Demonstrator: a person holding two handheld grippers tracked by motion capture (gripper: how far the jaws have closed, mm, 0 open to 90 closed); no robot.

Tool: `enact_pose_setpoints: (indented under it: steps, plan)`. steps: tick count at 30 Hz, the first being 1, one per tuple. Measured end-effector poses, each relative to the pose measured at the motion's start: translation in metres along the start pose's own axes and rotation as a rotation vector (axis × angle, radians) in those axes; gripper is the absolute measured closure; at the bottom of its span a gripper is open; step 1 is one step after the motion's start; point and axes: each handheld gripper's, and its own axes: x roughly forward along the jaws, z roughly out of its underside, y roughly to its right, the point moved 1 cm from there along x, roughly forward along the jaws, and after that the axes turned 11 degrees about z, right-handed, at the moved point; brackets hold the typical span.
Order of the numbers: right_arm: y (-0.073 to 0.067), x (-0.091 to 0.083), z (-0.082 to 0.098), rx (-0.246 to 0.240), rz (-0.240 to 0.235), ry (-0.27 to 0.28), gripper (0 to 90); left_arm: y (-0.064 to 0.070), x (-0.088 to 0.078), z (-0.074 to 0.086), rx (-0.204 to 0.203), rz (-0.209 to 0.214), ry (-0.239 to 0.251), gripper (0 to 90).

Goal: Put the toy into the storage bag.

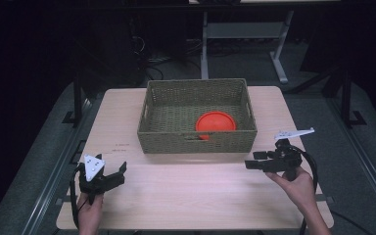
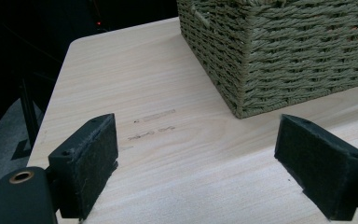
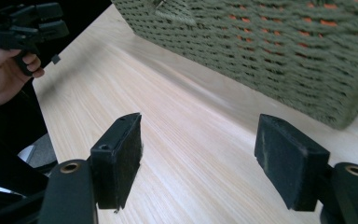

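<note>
Both pairs of black padded jaws stand wide apart with nothing between them but bare wood. Seen in the left gripper view, the left gripper (image 2: 196, 163) hovers low over the table (image 2: 168, 186), its pads aimed at the near left corner of the woven basket (image 2: 279, 51) (faint pencil-like marks lie on the wood just short of that corner). From its own camera, the right gripper (image 3: 198, 158) looks along the basket's front wall, with orange showing through the weave. In the high view the left gripper (image 1: 117, 175) sits in front of the basket and off its left corner, the right gripper (image 1: 254, 160) in front of its right corner. An orange disc (image 1: 215, 122) lies flat inside the basket, toward its front right.
</note>
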Motion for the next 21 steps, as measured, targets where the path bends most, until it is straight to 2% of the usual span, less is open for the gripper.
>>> enact_pose_setpoints:
  steps: [14, 21]
  plan:
    - [0.017, -0.003, 0.027, 0.068, -0.001, -0.002, 29.0, 0.001, 0.000, 0.000, -0.003, 0.000, -0.001, 12.8]
    - [0.020, -0.006, 0.037, 0.080, -0.005, 0.002, 28.5, 0.001, 0.000, 0.000, -0.012, 0.003, 0.000, 12.8]
